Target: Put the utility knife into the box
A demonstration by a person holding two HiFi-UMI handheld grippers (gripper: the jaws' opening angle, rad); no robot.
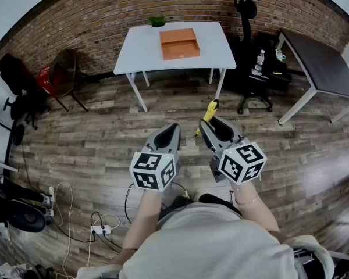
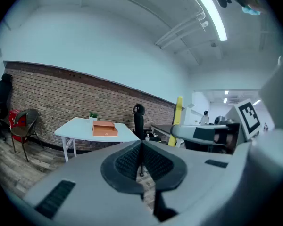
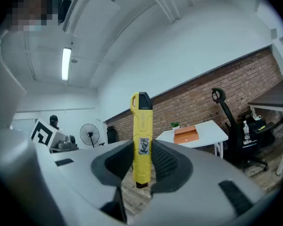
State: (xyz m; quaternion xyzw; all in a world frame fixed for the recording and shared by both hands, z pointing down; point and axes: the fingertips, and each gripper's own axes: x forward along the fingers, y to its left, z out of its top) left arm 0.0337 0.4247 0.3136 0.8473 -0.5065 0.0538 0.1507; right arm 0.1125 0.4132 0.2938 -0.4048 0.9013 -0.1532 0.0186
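Fig. Person w/ two hand-held grippers, facing the white rectangular table.

Red-brown brick wall: directly behind table. Grey-brown wood plank floor: head view alone shows the wide bare stretch betw. table and grippers. Black office chair: just R of table.

Orange flat box: on table top, toward its back edge; seen in all three views. Small green potted plant: at table's far edge, behind box.

L gripper: well short of table. Its own view shows jaws closed together, nothing betw. them.

R gripper: beside L, equally far from table. Jaws clamped on the yellow plastic utility knife, held upright, black tip up. The knife's small printed sticker shows in the R gripper view only; head view gives just a yellow sliver past the jaws.
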